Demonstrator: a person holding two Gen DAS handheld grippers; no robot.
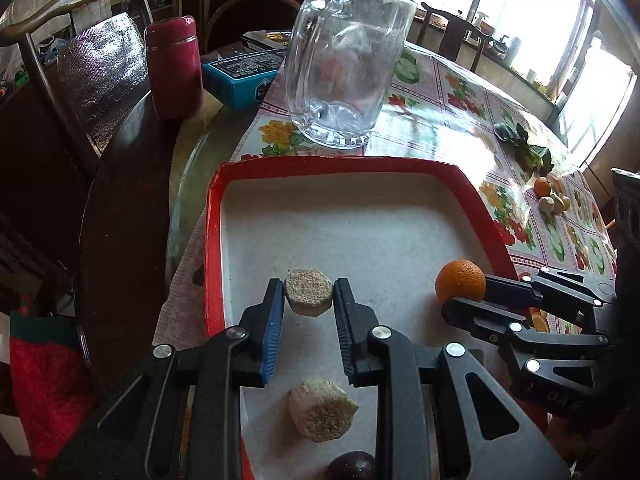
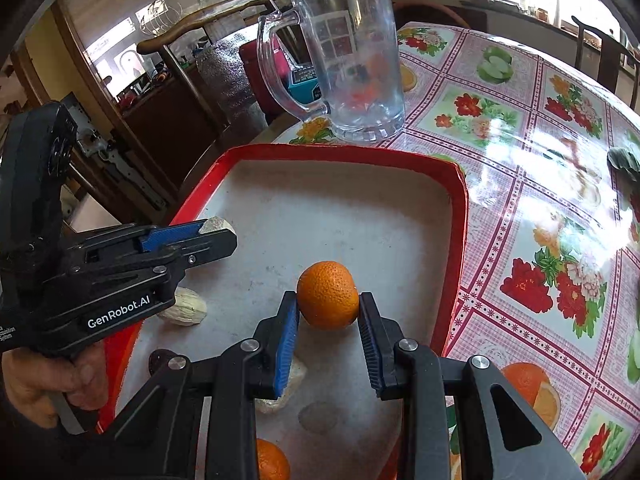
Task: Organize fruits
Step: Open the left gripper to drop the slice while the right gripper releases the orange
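A red-rimmed tray (image 1: pixel 212 216) with a white floor lies on the table; it also shows in the right wrist view (image 2: pixel 344 152). My left gripper (image 1: pixel 309 300) is shut on a beige hexagonal chunk (image 1: pixel 309 295) and holds it above the tray floor. My right gripper (image 2: pixel 329 308) is shut on an orange (image 2: pixel 328 294), held above the tray's right side; the orange also shows in the left wrist view (image 1: pixel 460 285). Another beige chunk (image 1: pixel 322 414), a dark purple fruit (image 1: pixel 352 466) and a second orange (image 2: pixel 272 462) lie in the tray.
A clear glass mug (image 1: pixel 344 68) stands just behind the tray. A maroon flask (image 1: pixel 174 66) and a blue box (image 1: pixel 240 76) stand left of it. More small fruits (image 1: pixel 550 198) and leafy greens (image 1: pixel 528 148) lie on the flowered tablecloth at right. Chairs surround the table.
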